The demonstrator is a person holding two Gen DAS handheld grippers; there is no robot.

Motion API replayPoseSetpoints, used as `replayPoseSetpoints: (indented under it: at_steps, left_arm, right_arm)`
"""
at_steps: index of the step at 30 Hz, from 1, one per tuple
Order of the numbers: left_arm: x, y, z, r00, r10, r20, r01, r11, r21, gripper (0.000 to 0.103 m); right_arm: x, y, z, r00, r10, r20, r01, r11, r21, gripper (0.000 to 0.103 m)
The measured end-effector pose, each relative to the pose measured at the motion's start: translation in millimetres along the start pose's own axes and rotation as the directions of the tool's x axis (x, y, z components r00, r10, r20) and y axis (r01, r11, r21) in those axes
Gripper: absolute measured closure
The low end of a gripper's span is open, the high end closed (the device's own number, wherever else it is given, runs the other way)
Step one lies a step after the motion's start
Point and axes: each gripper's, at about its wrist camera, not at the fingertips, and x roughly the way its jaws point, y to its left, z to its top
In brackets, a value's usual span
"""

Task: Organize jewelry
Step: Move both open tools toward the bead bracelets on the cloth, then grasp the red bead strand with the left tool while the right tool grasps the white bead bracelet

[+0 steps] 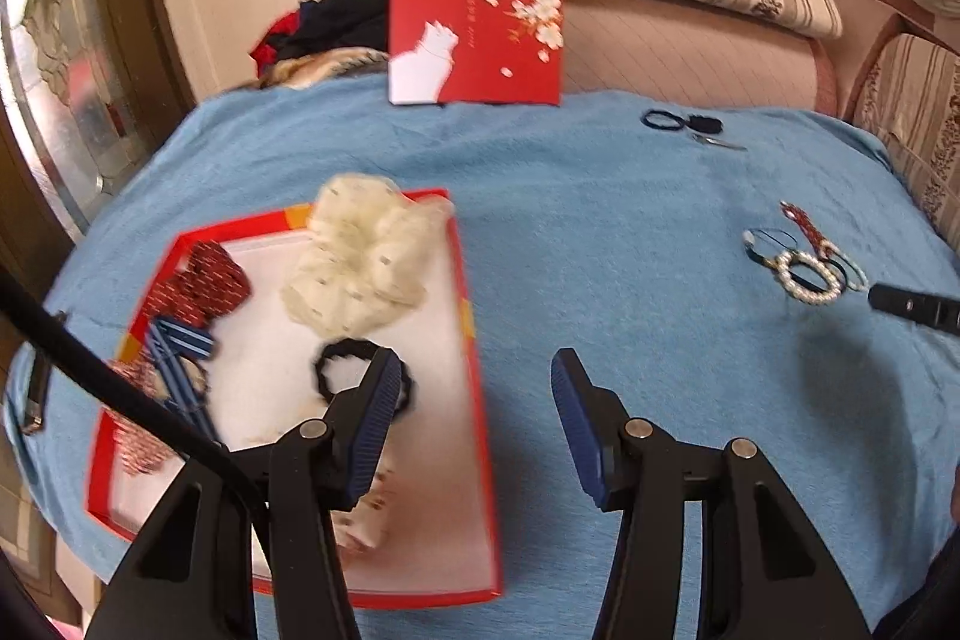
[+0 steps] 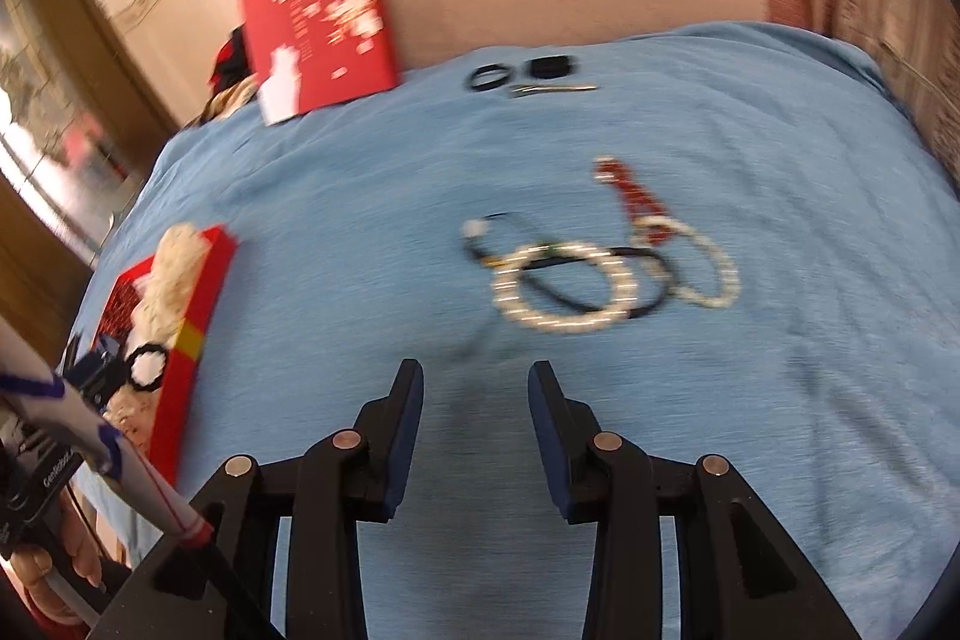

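The left gripper (image 1: 474, 370) hangs with its fingers spread apart and nothing between them, its left finger above the right part of the red tray (image 1: 474, 436) and its right finger over the blue towel (image 1: 600, 232). The tray's long axis runs away from the camera, leaning slightly left. Under the left finger lies one black scalloped hair tie (image 1: 336, 370); beyond it sits one cream scrunchie (image 1: 360, 262) against the far rim, and to the left are one red patterned scrunchie (image 1: 204, 280) and one navy striped bow (image 1: 180, 346), its tails pointing toward the camera. More pale and reddish pieces sit at the near end of the tray, too blurred to count. The right gripper (image 2: 476, 400) is likewise spread and empty, low over the towel, pointing at a tangled cluster just ahead: two pearl rings, the larger pearl hoop (image 2: 564, 289) to the left and a smaller pearl loop (image 2: 714, 268) to the right, thin black elastics (image 2: 600, 280) threaded through them, uncountable in the blur, and one red clip (image 2: 636, 196) whose long axis slants away to the left. Farther off are one black elastic ring (image 2: 489, 77), one dark clip (image 2: 549, 67) and one slim metal pin (image 2: 555, 88) lying crosswise. One red box lid (image 1: 477, 25) with a white cat stands upright at the towel's far edge
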Motion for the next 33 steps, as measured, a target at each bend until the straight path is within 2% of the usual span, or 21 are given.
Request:
replayPoseSetpoints:
  at_steps: [3, 6, 11, 17, 21, 24, 30, 33]
  left_arm:
    - [11, -7, 2, 0.994, -0.081, -0.07, 0.077, 0.995, -0.057, 0.052]
    - [22, -22, 12, 0.978, -0.178, -0.114, 0.164, 0.979, -0.118, 0.052]
    - [42, -69, 30, 0.96, -0.243, -0.139, 0.229, 0.967, -0.11, 0.052]
    - [88, -124, 57, 0.942, -0.279, -0.189, 0.268, 0.96, -0.08, 0.052]
    - [121, -150, 69, 0.92, -0.311, -0.239, 0.295, 0.95, -0.1, 0.052]
    - [130, -164, 77, 0.913, -0.328, -0.243, 0.311, 0.944, -0.107, 0.052]
    - [132, -201, 100, 0.917, -0.326, -0.23, 0.333, 0.943, -0.008, 0.052]
    - [146, -224, 117, 0.895, -0.361, -0.264, 0.373, 0.928, -0.005, 0.052]
  right_arm:
    - [-7, -42, 2, 0.999, -0.026, 0.028, 0.024, 0.997, 0.068, 0.059]
    - [-9, -76, 5, 0.997, -0.059, 0.042, 0.053, 0.99, 0.128, 0.059]
    - [-2, -111, 15, 0.997, -0.05, 0.054, 0.039, 0.981, 0.189, 0.059]
    - [10, -122, 27, 0.999, 0.005, 0.045, -0.014, 0.979, 0.205, 0.059]
    - [10, -123, 31, 0.997, 0.047, 0.053, -0.057, 0.978, 0.203, 0.059]
    - [9, -122, 35, 0.997, 0.028, 0.066, -0.039, 0.983, 0.178, 0.059]
    - [20, -137, 50, 0.997, 0.029, 0.076, -0.044, 0.977, 0.209, 0.059]
    - [24, -137, 57, 0.996, 0.051, 0.077, -0.066, 0.974, 0.217, 0.059]
